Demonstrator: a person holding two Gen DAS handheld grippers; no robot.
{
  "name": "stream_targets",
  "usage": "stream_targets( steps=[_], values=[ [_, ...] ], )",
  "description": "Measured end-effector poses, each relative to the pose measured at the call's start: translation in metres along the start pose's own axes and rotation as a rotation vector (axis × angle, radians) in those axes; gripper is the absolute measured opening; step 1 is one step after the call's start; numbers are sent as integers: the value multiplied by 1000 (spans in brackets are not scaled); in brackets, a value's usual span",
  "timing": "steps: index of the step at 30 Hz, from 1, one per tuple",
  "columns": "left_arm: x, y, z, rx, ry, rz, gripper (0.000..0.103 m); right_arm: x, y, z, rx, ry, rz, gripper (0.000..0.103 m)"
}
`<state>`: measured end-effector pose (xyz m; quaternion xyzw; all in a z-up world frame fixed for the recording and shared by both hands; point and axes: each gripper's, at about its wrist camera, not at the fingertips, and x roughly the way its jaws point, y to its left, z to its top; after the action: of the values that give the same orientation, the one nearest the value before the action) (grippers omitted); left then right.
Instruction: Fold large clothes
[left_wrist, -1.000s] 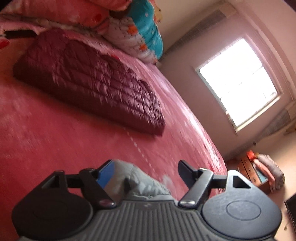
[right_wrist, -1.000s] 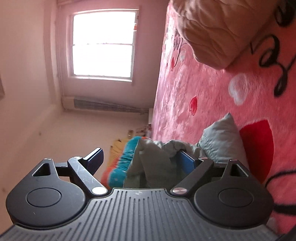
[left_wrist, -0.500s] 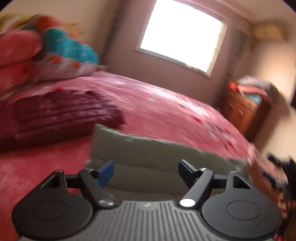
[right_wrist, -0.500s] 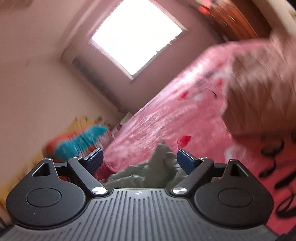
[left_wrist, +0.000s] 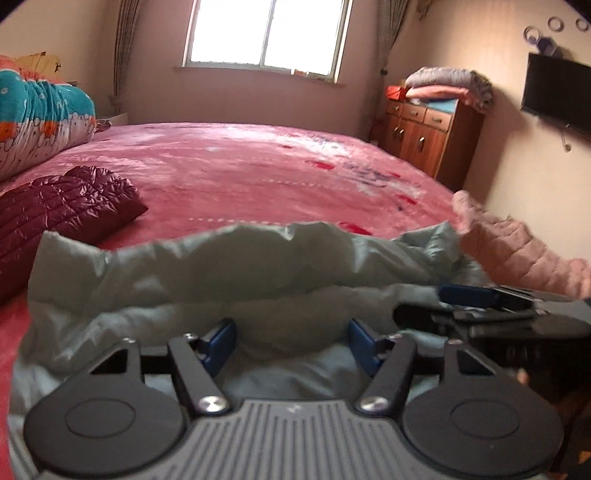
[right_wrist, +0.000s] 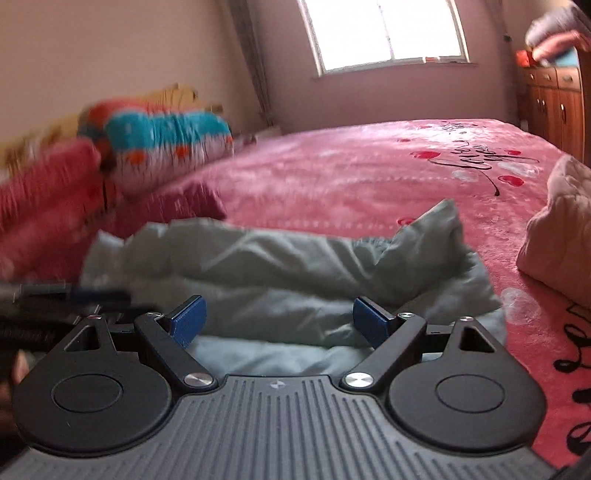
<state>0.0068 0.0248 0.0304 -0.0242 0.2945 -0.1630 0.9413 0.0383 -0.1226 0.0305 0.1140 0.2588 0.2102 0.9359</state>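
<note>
The grey-green padded garment (left_wrist: 229, 266) lies bunched in the lower centre of both views, on the pink bedspread (left_wrist: 258, 166). Left gripper (left_wrist: 291, 341) and right gripper (right_wrist: 275, 319): jaws spread, holding nothing. Risk: puffy layers may spring apart unpinned; maroon jacket (left_wrist: 62, 210) nearby at left could snag.

Colour rundown: the puffy jacket (left_wrist: 229, 266) across the middle of the frame is a pale grey-green, lying on a pink bedspread (left_wrist: 258, 162) with red hearts and black cursive lettering toward the right. At the left there's a glossy dark maroon quilted jacket (left_wrist: 62, 210), and above it a bundle of bedding (left_wrist: 40, 110) in teal, white and orange. At the right sit a light pink quilted jacket (left_wrist: 513, 251) and a reddish-brown wooden cabinet (left_wrist: 424, 136), and the gripper pads (right_wrist: 186, 320) are blue on black arms.
</note>
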Motion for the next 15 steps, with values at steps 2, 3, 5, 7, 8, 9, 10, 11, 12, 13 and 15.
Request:
stream_targets(
  steps=[2,3,5,7,8,9,10,11,12,13,15],
  values=[
    [7,4,2,-1,6,12,65,3,0,-1,-32,16,-35,103],
    [12,5,4,1,10,20,65,7,0,0,-46,22,-55,103],
    [21,9,9,15,16,50,65,10,0,1,-59,26,-80,103],
    [31,14,12,19,26,87,65,11,-1,4,-62,23,-99,103],
    [36,16,13,16,31,103,66,15,-5,6,-63,21,-114,103],
    [39,19,14,10,33,122,66,20,-8,7,-57,22,-127,103],
    [42,22,14,7,34,142,66,24,-14,8,-38,26,-140,103],
    [45,25,14,6,35,160,66,25,-18,8,-13,30,-146,103],
    [48,28,14,6,36,175,66,28,-26,9,27,34,-149,103],
    [51,31,14,5,37,188,67,33,-32,8,56,39,-150,103],
    [57,36,14,-3,40,214,69,36,-39,10,82,45,-168,103]
  ],
)
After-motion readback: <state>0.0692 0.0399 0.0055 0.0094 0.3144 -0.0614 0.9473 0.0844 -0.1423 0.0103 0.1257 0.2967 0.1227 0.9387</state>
